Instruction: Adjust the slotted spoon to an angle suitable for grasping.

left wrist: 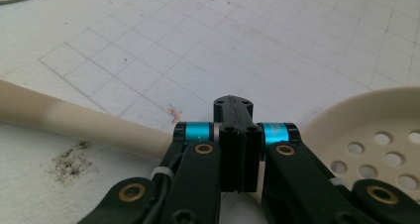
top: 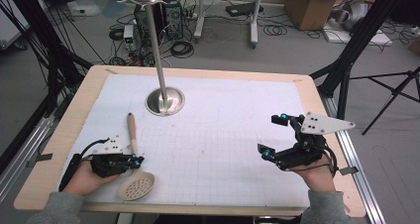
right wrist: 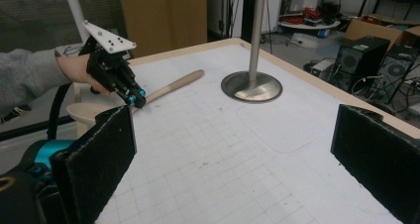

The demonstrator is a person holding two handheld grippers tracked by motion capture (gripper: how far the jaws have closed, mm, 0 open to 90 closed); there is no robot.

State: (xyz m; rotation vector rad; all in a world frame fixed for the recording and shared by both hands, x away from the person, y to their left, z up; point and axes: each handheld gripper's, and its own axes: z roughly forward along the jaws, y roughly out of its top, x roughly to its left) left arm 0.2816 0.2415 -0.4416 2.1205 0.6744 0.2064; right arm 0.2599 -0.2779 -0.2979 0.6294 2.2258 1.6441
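High view: left hand-held gripper [top: 136, 160] seemingly clamped on slotted spoon [top: 134, 165] handle.

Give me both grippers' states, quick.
Left gripper: closed on the slotted spoon, at the neck of its handle.
Right gripper: open, holding nothing, above the table.

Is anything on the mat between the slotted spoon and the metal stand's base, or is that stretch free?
Nothing visible lies between them. The slotted spoon, gripped at its neck by the left hand-held gripper, points its handle toward the stand base across bare gridded mat.
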